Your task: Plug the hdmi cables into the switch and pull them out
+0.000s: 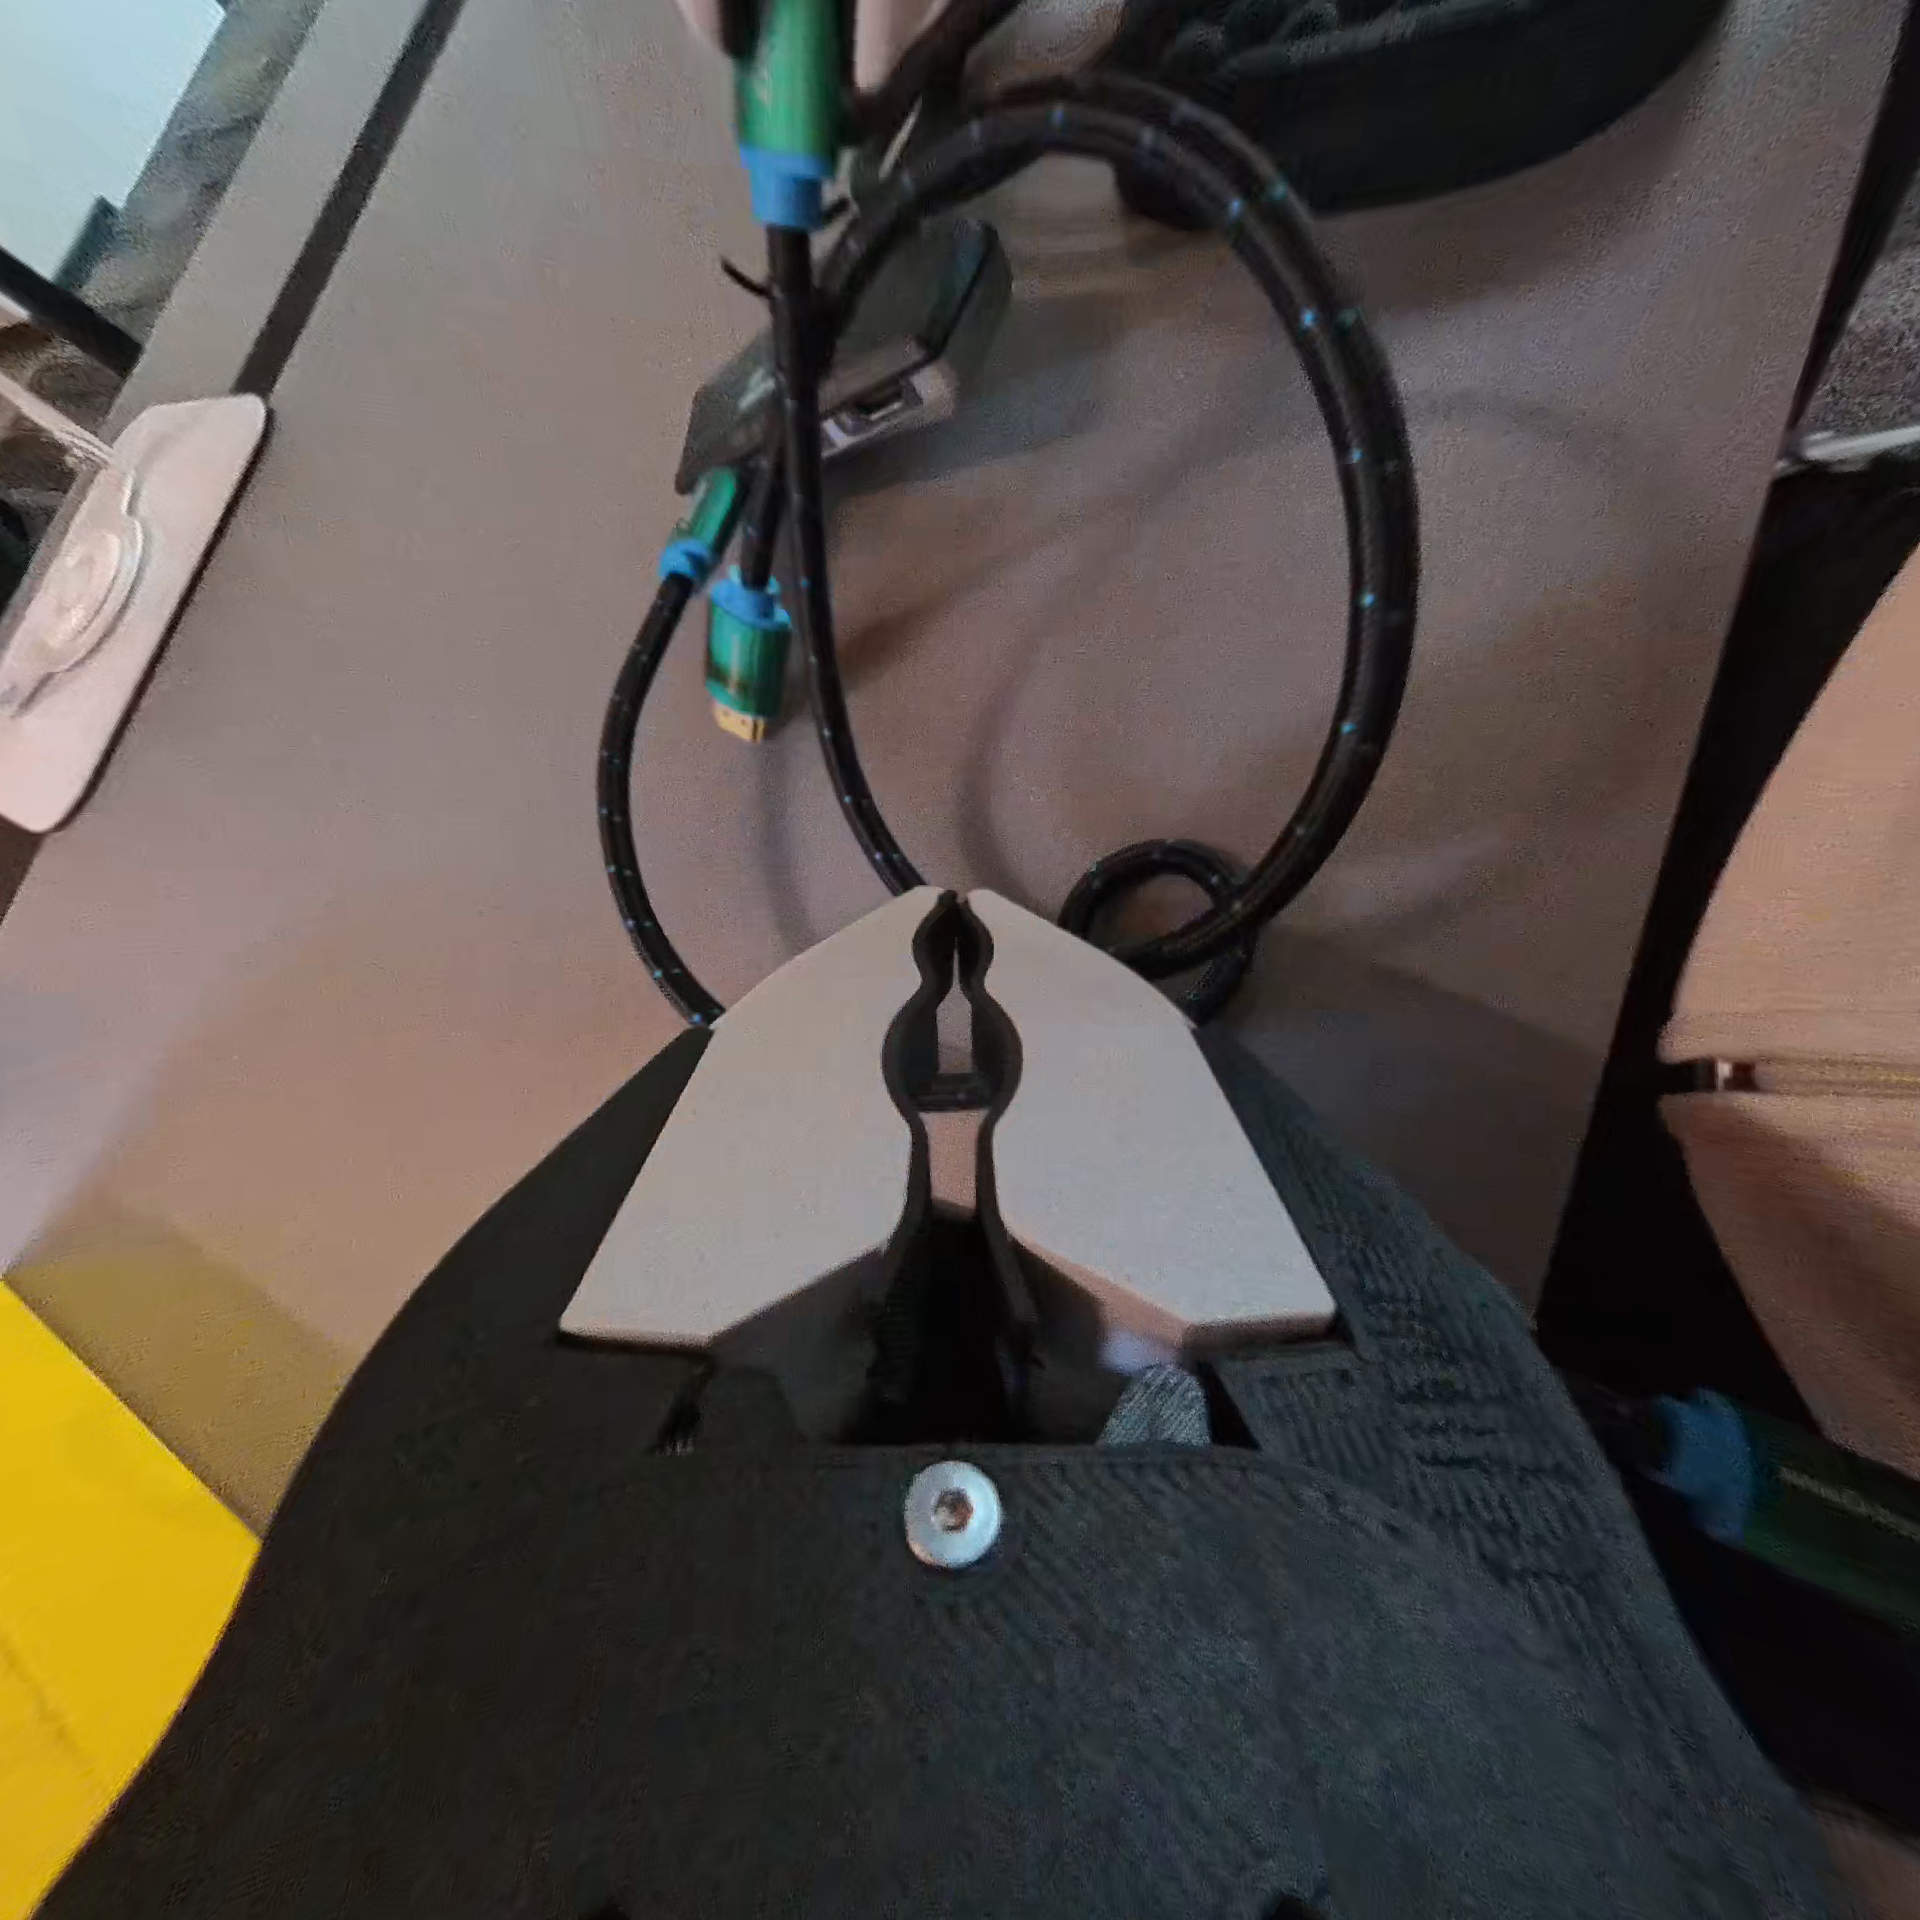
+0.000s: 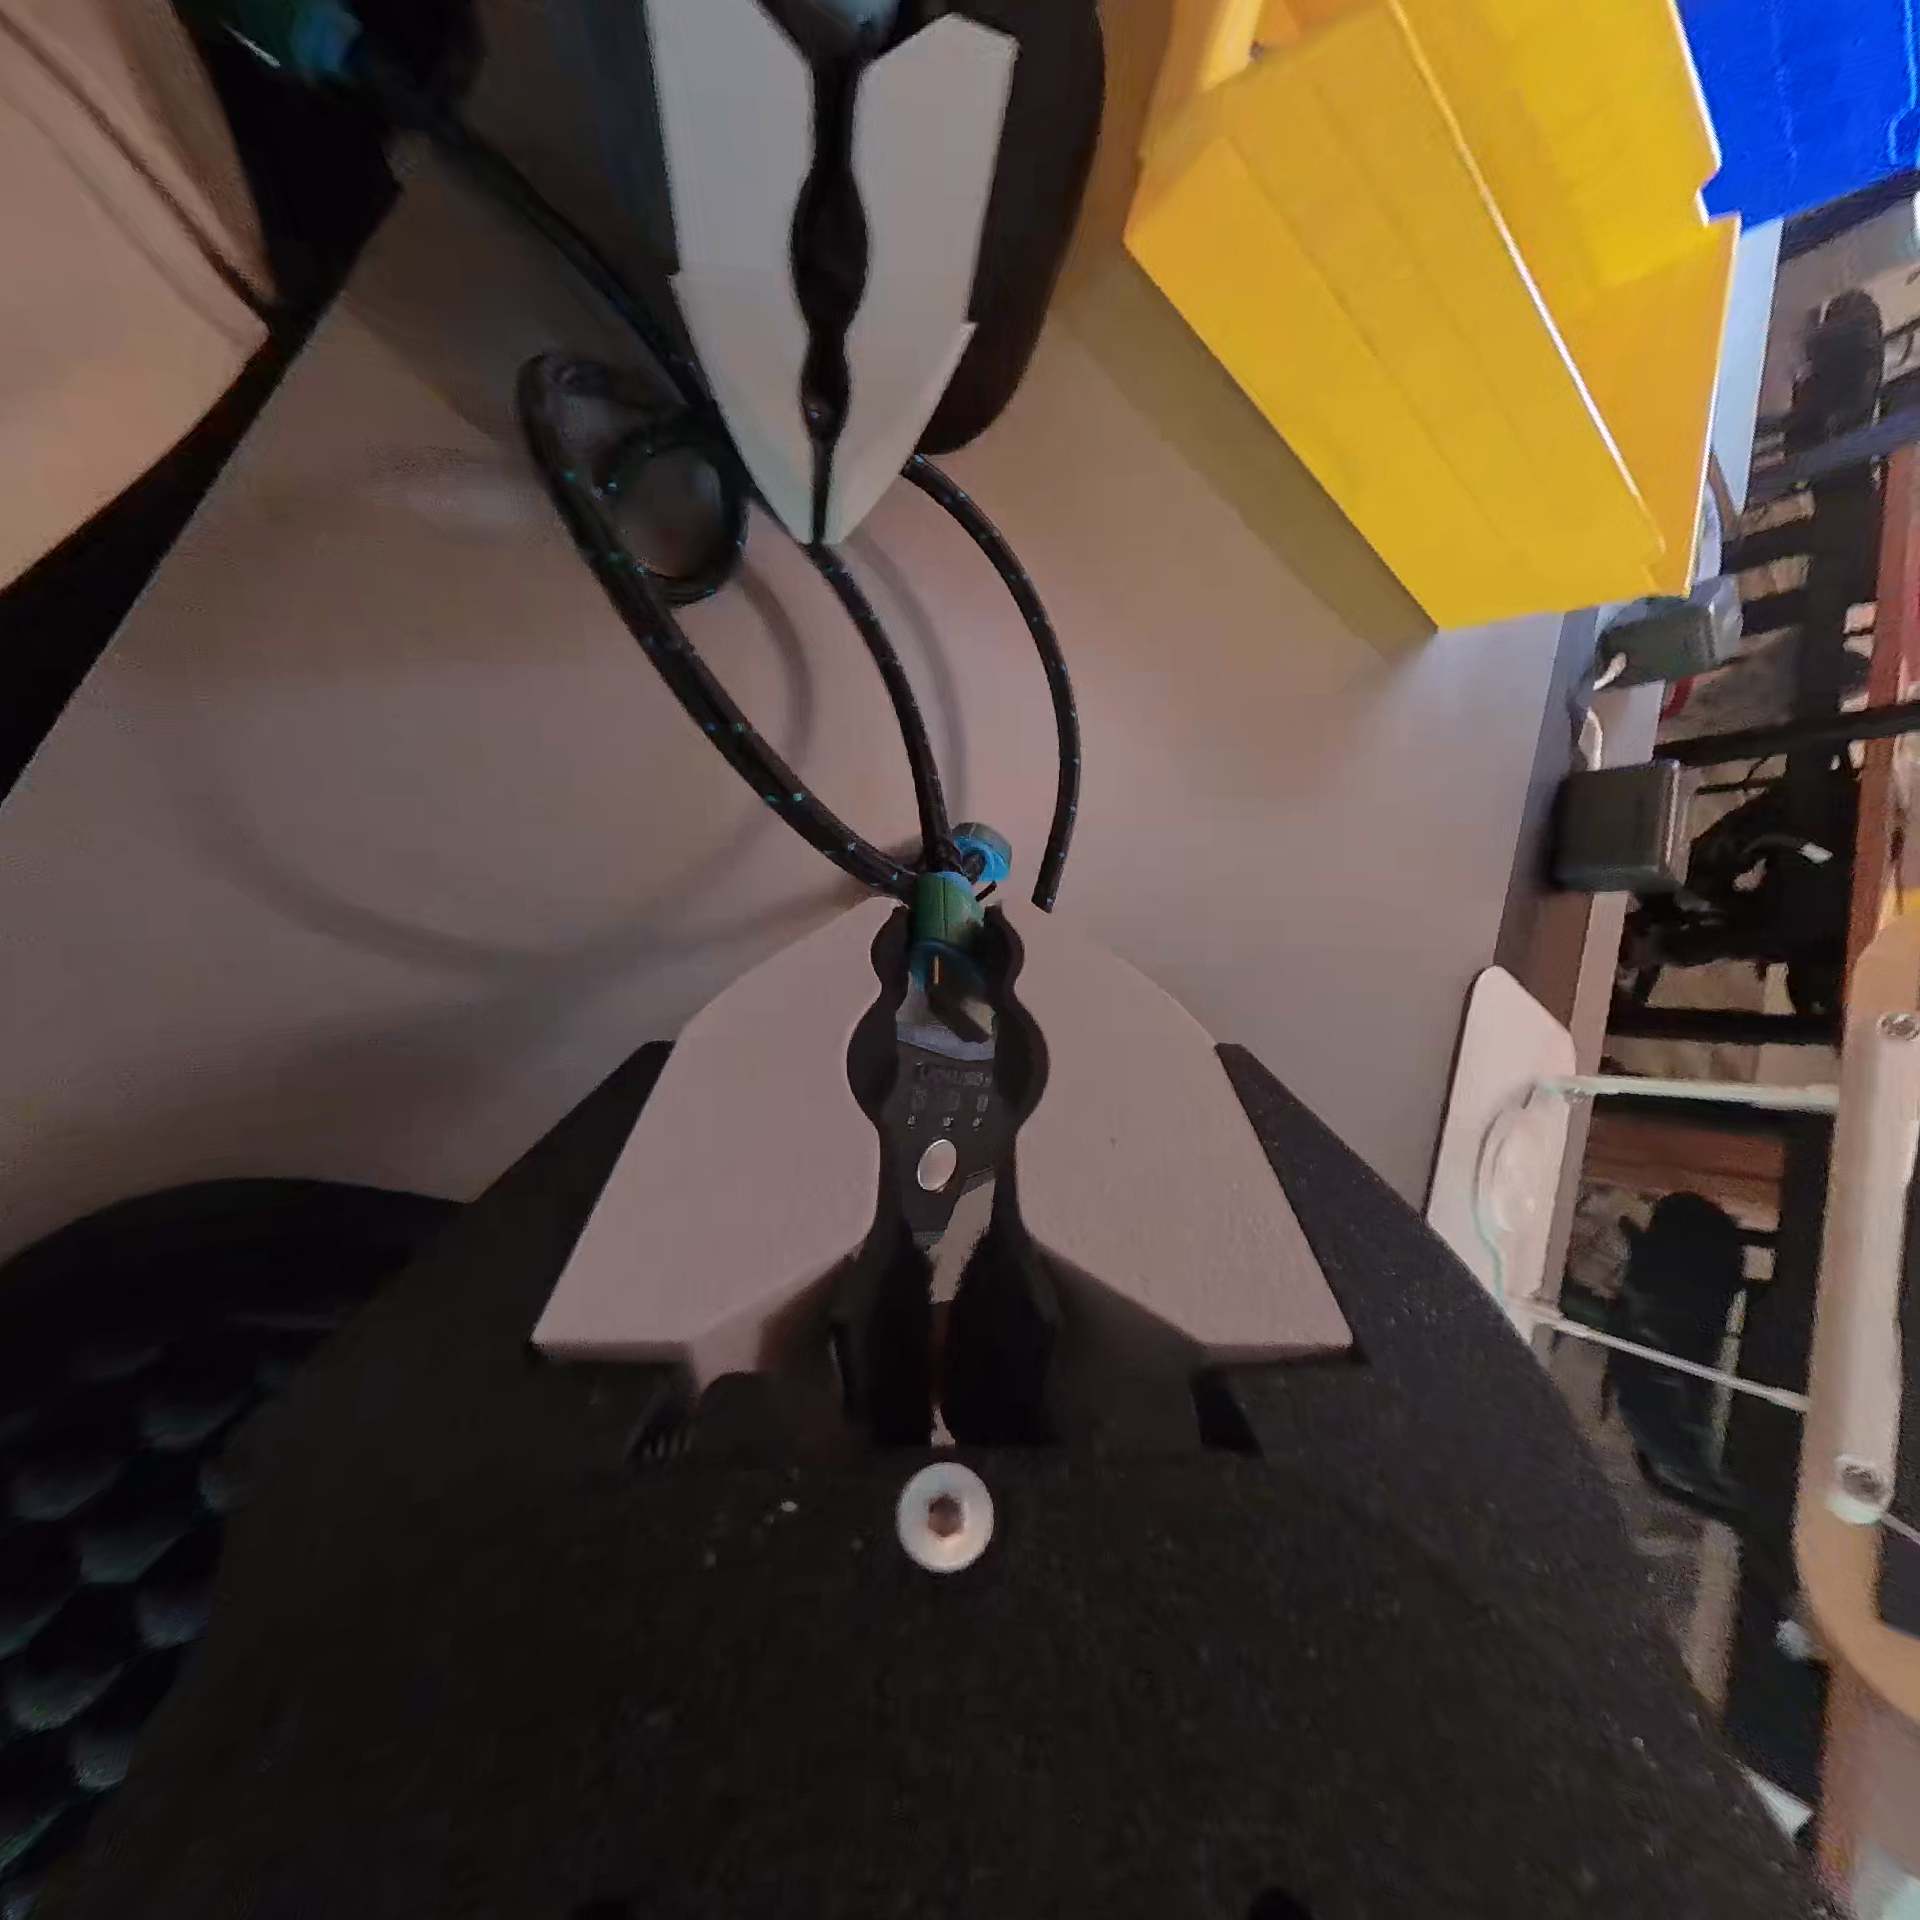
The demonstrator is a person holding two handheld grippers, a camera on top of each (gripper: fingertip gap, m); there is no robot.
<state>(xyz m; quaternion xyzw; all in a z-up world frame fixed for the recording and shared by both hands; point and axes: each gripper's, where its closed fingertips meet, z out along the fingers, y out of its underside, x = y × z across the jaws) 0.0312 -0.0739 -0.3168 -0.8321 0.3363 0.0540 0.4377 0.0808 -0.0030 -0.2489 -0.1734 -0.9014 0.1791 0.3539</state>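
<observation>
My left gripper [image 1: 948,899] is shut, and nothing shows between its pads. It hovers over the braided black HDMI cables [image 1: 1361,582] looped on the beige table [image 1: 416,727]. It also shows in the right wrist view [image 2: 826,520], with its fingers together. My right gripper [image 2: 943,930] is shut on a green HDMI plug [image 2: 940,914]. In the left wrist view that plug [image 1: 784,99] sits between its fingers [image 1: 894,52]. The dark switch [image 1: 904,312] lies below it, with an open port [image 1: 883,407] facing me. A second green plug [image 1: 710,509] is at the switch's left side. A third plug [image 1: 746,655] lies loose.
Yellow bins [image 2: 1403,312] stand at one side of the table, and a yellow edge [image 1: 83,1507] is close to my left gripper. A white suction-cup plate [image 1: 125,582] sits at the table's edge. A black frame post [image 1: 1714,727] and a black padded item [image 1: 1455,104] border the work area. About 12 centimetres separates my left fingertips from my right.
</observation>
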